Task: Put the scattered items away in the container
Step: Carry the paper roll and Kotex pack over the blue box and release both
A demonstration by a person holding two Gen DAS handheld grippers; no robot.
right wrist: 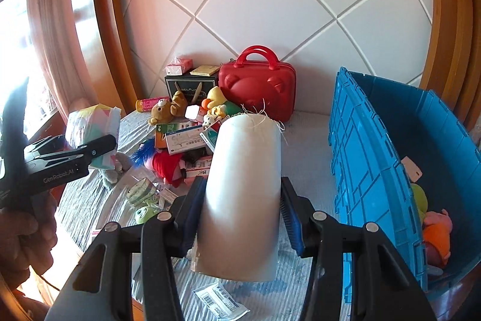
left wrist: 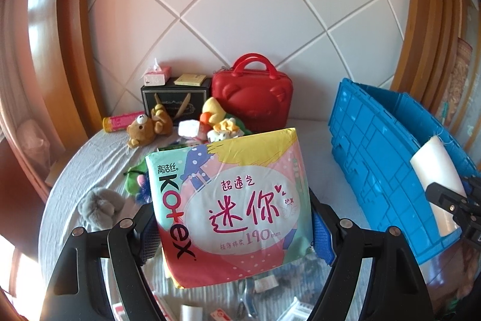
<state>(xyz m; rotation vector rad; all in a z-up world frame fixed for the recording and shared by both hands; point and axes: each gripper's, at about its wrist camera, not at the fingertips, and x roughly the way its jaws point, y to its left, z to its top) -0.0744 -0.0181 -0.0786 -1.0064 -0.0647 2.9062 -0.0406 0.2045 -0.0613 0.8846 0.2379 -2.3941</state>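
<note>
Pastel plastic Kotex pack (left wrist: 231, 206) is sitting clamped in the left gripper (left wrist: 234, 227) jaws, frame centre. Right gripper (right wrist: 240, 218) jaws are gripping a white roll (right wrist: 243, 194), centre frame; blue crate (right wrist: 390, 170) is standing right.

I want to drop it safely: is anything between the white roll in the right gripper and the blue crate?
Nothing visible. The white cloth roll, held by the right gripper, sits left of the blue plastic crate; only bare bedsheet lies between.
</note>
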